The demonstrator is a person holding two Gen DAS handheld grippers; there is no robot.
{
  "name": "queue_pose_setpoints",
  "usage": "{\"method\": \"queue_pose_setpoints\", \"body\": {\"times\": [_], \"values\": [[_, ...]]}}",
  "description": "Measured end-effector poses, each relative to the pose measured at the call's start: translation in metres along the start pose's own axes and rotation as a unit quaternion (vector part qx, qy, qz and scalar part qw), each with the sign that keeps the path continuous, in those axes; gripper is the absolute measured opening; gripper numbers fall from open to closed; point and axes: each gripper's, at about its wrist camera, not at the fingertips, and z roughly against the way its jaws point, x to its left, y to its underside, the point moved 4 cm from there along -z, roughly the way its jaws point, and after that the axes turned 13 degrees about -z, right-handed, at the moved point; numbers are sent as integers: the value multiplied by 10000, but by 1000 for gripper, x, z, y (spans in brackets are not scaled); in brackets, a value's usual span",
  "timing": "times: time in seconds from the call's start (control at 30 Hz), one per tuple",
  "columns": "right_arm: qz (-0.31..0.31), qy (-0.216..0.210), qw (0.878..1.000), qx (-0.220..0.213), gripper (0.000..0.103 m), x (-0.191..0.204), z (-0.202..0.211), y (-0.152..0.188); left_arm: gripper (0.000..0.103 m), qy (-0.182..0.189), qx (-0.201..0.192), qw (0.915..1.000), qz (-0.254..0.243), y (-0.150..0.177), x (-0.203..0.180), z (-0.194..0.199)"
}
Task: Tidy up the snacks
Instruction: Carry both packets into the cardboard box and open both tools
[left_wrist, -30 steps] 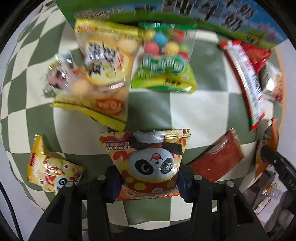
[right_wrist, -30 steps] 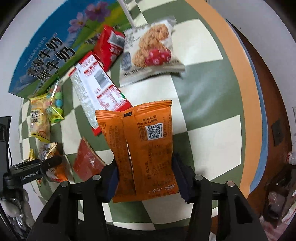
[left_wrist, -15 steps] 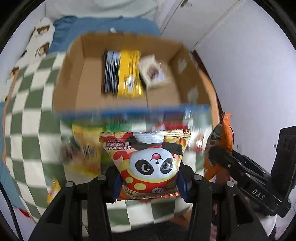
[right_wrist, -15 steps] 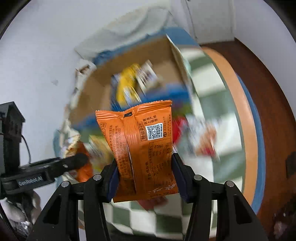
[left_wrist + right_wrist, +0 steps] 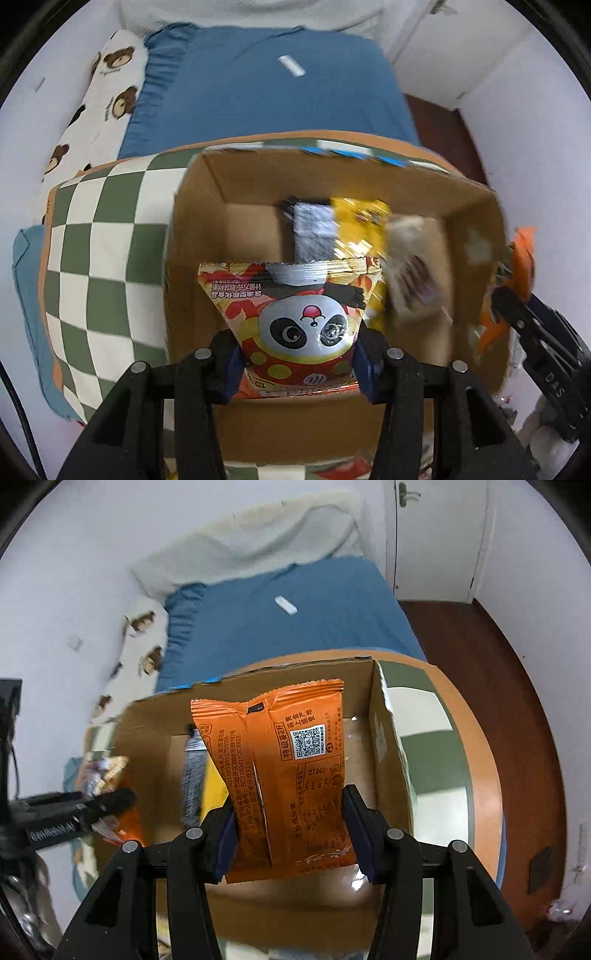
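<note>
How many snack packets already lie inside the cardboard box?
3 visible: a silver-black foil packet at the back, a yellow packet beside it, a blurred pale packet rightmost. Others may be hidden.

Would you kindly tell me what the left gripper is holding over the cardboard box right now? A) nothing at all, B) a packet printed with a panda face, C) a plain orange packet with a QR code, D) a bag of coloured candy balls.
B: in the left wrist view the left gripper is clamped on the panda packet, in front of the open cardboard box; the orange packet sits in the right gripper.
</note>
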Motion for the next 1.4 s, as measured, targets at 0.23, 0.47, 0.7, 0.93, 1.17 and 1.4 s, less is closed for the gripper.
{"method": "queue_pose_setpoints", "body": {"times": [0.23,0.47,0.7,0.93,1.17,1.4], "values": [[126,514,9981,328,55,4,-64,-40,47,-102,599,9980,168,-39,30,-59],[-116,616,9941,887,96,-11,-103,-37,84,66,878,9960,171,-44,31,-86],[-169,562,9945,873,96,-6,-98,-31,88,58,734,9972,100,-37,19,-78],[-139,534,9948,859,96,-7,-82,-10,88,-122,332,9992,162,-11,11,-55],[12,490,9971,582,96,-2,-53,13,88,-341,-259,9990,114,20,-2,-20],[204,319,9991,177,96,8,-9,37,88,-412,-866,9953,114,50,-14,22]]}}
